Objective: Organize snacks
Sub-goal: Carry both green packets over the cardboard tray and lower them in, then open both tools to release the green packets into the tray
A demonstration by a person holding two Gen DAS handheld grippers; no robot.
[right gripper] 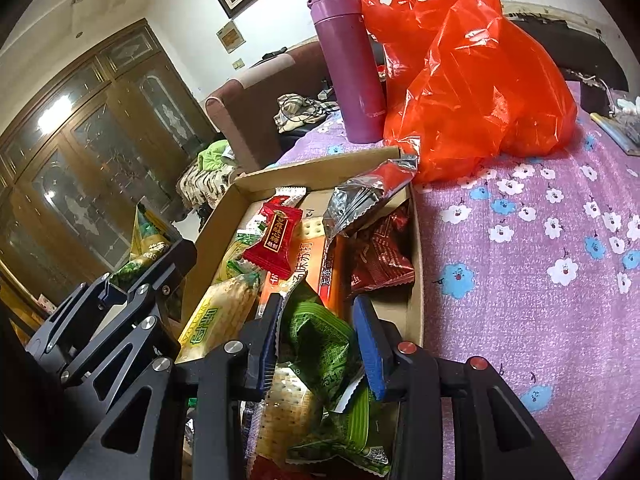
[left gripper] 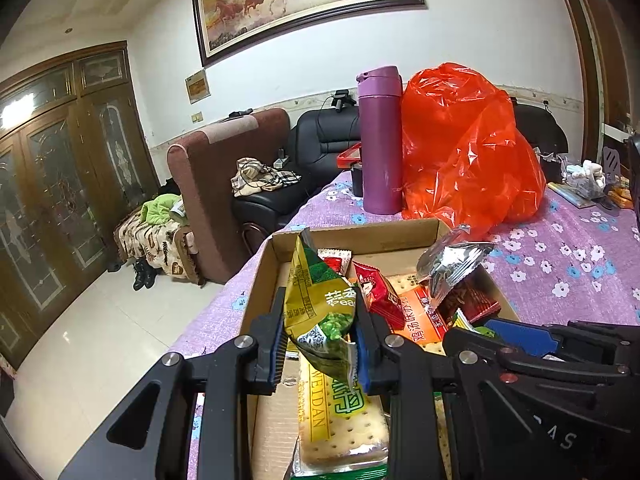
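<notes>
A shallow cardboard box holds several snack packets. My left gripper is shut on a yellow-green pea snack packet and holds it above the box's left side; it also shows in the right wrist view. My right gripper is open, its fingers on either side of a green snack packet lying in the box, with a gap on the right. A red candy packet, a silver packet and cracker packs lie in the box.
A purple flask and a red plastic bag stand behind the box on the purple flowered tablecloth. Sofas and the floor lie past the table's left edge. Small items sit at the far right.
</notes>
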